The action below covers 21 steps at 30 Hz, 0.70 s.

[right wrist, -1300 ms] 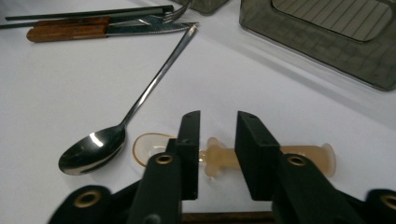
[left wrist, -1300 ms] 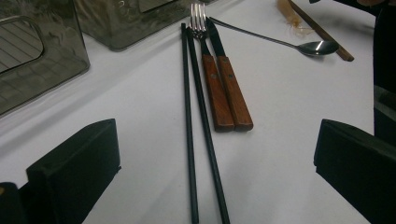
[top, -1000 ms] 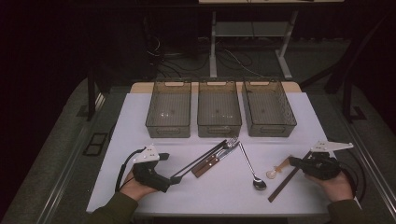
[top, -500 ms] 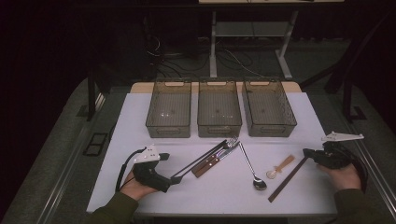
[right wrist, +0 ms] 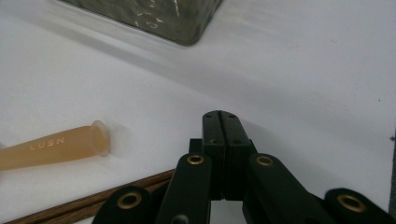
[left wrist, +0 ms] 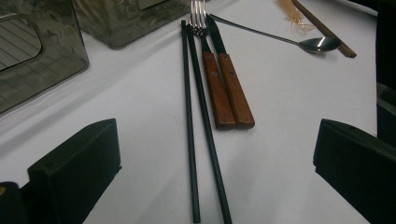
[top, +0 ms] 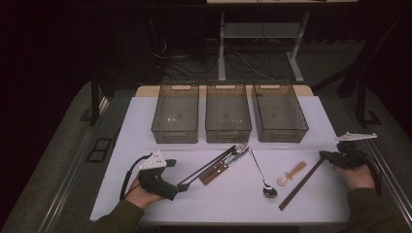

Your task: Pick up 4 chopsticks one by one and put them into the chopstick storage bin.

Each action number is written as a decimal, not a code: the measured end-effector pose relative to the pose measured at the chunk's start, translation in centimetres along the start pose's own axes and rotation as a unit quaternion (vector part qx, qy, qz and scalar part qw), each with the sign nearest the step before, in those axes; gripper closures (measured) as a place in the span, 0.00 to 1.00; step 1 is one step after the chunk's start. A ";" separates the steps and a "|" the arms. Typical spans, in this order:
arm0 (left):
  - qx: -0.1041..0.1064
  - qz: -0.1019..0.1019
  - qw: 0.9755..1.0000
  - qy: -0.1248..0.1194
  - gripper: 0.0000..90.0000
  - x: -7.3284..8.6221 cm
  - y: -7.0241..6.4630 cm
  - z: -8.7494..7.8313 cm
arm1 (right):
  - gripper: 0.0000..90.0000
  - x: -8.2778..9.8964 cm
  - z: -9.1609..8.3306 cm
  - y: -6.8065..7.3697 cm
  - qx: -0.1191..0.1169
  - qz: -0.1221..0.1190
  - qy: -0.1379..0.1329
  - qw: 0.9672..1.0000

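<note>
The left tool (top: 183,185) rests on the worktop (top: 145,121) with its jaws spread wide and nothing between the pads. The pair of black chopsticks (left wrist: 198,121) lies directly ahead of it, running lengthwise through the gap between the jaws. Just beside the chopsticks, on the side toward the right tool, lie a wooden-handled knife (left wrist: 233,88) and fork (left wrist: 212,81), handles touching.

The right tool (top: 324,155) has its jaws fully closed and holds nothing. A brown wooden stick (top: 302,184) lies just below and beside its tip, and a translucent orange spoon (right wrist: 53,147) lies ahead of it on the left.

Risks:
- Closing the left tool as it stands may catch one chopstick alone, or roll the pair apart.
- A wide sweep may drag the knife handle, since it lies close to the chopsticks.
- The closed right tool may nudge the stick.

Clearance: three empty bins (top: 228,114) stand beyond the cutlery, well apart from both tools. The right tool sits near the worktop's right edge; open surface lies between the two tools.
</note>
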State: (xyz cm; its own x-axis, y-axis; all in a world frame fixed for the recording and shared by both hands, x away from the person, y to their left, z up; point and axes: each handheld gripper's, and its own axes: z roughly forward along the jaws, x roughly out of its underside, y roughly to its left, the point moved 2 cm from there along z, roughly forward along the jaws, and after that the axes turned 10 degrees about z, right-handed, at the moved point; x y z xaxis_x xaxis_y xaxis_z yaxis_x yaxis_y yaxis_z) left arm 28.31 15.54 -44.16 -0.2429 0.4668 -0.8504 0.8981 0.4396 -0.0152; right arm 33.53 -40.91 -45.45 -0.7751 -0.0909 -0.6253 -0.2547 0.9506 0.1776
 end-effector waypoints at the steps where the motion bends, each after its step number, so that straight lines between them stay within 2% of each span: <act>1: 0.000 0.000 1.000 0.000 0.00 0.0 0.0 0.0 | 0.99 0.0 0.0 0.0 0.001 -0.001 0.003 1.000; 6: 0.000 0.001 1.000 0.000 0.00 0.0 0.0 0.0 | 0.99 0.1 0.5 0.4 0.009 -0.015 0.017 1.000; 16: 0.002 0.002 1.000 0.001 0.00 0.0 0.0 0.1 | 0.99 0.1 0.6 0.4 0.014 -0.023 0.021 0.999; 21: 0.003 0.002 1.000 0.001 0.00 0.0 0.0 0.1 | 0.99 0.2 0.5 0.3 0.015 -0.019 0.023 0.999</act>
State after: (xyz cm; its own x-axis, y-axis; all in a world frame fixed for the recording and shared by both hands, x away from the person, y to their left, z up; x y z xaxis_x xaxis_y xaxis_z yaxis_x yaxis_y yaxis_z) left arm 28.31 15.48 -44.17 -0.2392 0.4701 -0.8496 0.9011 0.4334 -0.0139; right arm 33.59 -40.46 -45.92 -0.7911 -0.1390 -0.5956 -0.2665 0.9549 0.1312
